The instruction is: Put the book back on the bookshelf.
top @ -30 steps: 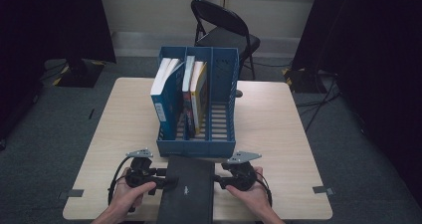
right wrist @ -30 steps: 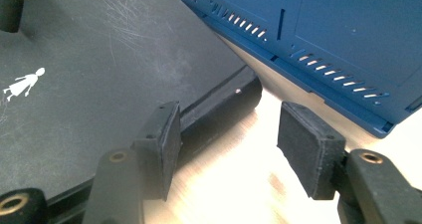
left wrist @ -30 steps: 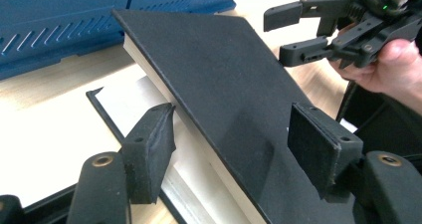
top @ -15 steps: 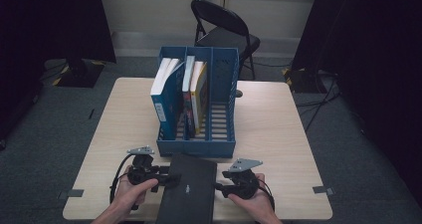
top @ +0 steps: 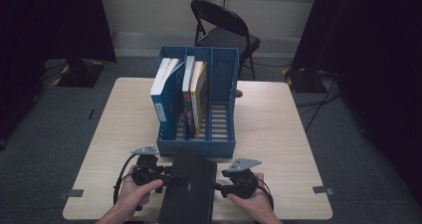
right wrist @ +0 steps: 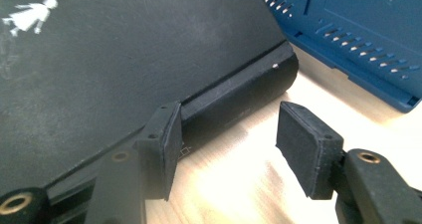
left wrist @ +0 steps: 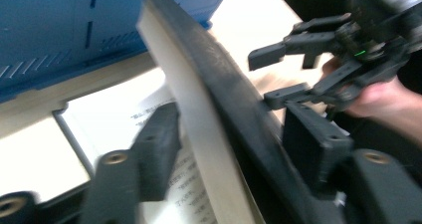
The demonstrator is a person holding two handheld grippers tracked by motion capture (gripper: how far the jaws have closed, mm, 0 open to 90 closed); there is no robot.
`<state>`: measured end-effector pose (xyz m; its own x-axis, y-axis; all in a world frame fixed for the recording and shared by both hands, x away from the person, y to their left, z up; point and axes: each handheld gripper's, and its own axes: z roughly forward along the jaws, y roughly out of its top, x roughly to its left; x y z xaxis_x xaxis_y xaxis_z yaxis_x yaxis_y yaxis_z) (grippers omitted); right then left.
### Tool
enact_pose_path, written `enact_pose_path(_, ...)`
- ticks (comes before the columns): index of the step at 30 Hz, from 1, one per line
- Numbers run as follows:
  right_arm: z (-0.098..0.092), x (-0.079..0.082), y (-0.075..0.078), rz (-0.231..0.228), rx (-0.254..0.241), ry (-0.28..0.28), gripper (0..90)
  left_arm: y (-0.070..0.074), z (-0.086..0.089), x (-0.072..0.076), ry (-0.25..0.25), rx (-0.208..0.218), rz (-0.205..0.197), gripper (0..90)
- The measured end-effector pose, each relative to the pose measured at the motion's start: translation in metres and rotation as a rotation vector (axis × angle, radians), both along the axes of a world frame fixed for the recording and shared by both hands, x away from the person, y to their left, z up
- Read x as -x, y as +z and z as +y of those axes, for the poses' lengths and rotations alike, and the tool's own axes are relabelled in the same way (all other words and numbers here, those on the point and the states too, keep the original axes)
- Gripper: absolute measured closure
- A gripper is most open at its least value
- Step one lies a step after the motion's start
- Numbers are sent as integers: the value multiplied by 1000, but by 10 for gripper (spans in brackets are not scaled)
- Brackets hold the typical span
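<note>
A thick black book (top: 191, 184) lies near the table's front edge, just in front of the blue file rack (top: 199, 147). My left gripper (top: 166, 173) is at the book's left edge. In the left gripper view, its jaws (left wrist: 231, 154) have just closed further on the raised black cover and cream page block (left wrist: 209, 134), with a printed page below. My right gripper (top: 219, 186) is at the book's right side. In the right gripper view it (right wrist: 226, 134) stands open, one pad beside the book's spine (right wrist: 239, 94) and the other over bare table. The right gripper (left wrist: 266, 77) also appears in the left gripper view.
The rack holds upright books (top: 166, 94) in its left and middle slots; its right slot (top: 221, 109) has none. A folding chair (top: 224, 30) stands behind the wooden table (top: 278, 134). Bare tabletop lies on both sides of the rack.
The right gripper has drawn slightly toward the front edge beside the book. The book's near part has shifted a little. The left hand has stayed in place.
</note>
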<state>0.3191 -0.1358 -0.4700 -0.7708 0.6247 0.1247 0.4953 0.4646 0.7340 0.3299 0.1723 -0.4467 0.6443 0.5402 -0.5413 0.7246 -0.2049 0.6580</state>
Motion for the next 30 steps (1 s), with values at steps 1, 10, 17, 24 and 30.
enact_pose_path(1, -1, 0, -1, 4, -3, 1, 429, -6, 1, -3, 5, -15, 15, 387)
enact_pose_path(10, -1, -1, -1, 7, -5, 4, 410, -18, -9, -9, -14, -37, 94, 349)
enact_pose_path(17, -2, -2, -2, 9, -7, 6, 396, -21, -16, -16, -69, -57, 120, 310)
enact_pose_path(24, -2, -2, -2, 0, -3, 10, 386, -25, -21, -26, -118, 21, 162, 433)
enact_pose_path(30, -1, -2, -1, -3, 1, 10, 378, -24, -17, -28, -108, 64, 190, 541)
